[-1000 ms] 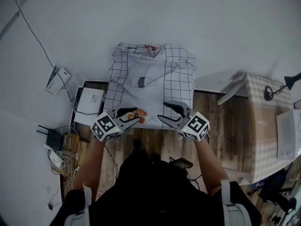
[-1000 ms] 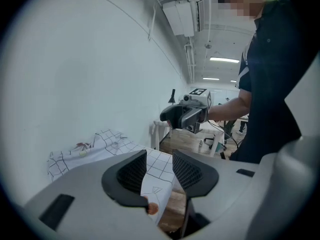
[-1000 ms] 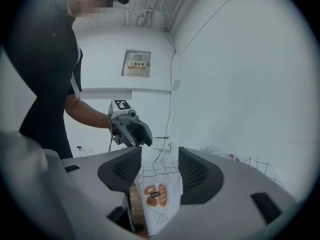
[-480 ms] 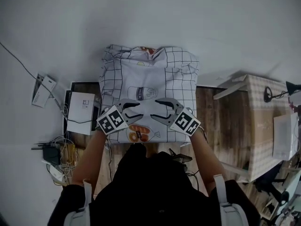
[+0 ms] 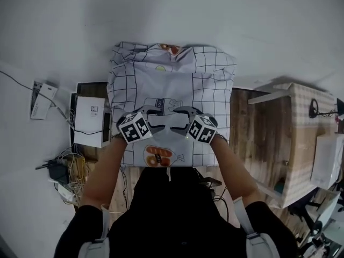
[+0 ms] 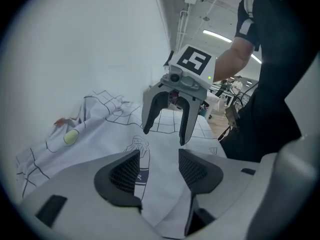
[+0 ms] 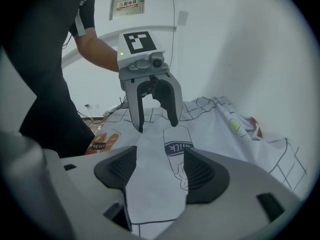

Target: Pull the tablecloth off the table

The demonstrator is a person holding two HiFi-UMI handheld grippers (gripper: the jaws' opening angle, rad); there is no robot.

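Observation:
A white tablecloth with a black grid and printed pictures covers a small table against the wall, bunched along its far edge. My left gripper and right gripper hang just above the cloth's middle, tips facing each other. Both have just been opening and stand open, with nothing gripped. In the left gripper view my own jaws frame the cloth, with the right gripper opposite. The right gripper view shows my jaws over a printed bottle on the cloth, with the left gripper beyond.
A white box lies on the wooden floor left of the table, with cables and power strips beside it. To the right stands another table with a checked cover. The white wall backs the table.
Both grippers moved forward from the table's near edge to over the cloth's middle, dropped lower and drew closer together. Their jaws stand wider than before.

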